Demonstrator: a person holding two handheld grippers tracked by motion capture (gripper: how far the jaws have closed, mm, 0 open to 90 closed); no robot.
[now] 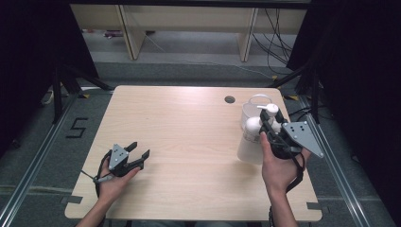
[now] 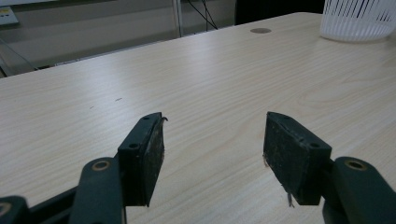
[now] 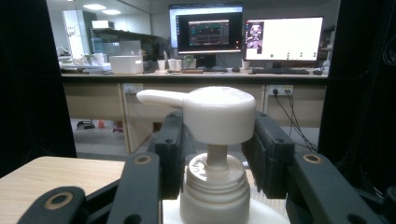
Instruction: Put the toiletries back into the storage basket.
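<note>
1. Black jaws of the right gripper [image 3: 215,154] sit nearest the lens in the right gripper view, one on each side of the pump head [image 3: 210,114] of the white pump bottle [image 1: 253,139]. They look closed on the neck just under the head, probably so the head can't slip up through them.
2. Bottle is at the table's [image 1: 189,137] right side, upright, base on or just off the wood; I cannot tell which.
3. White slatted basket [image 1: 255,108] stands just behind the bottle, toward the far right corner. Likely drop target, judging by the grip.
4. Left gripper [image 1: 137,155] rests near left, held low over the table, jaws spread wide, nothing between them. Looks parked to stay out of the way.
5. Nozzle points left in the right gripper view.
</note>
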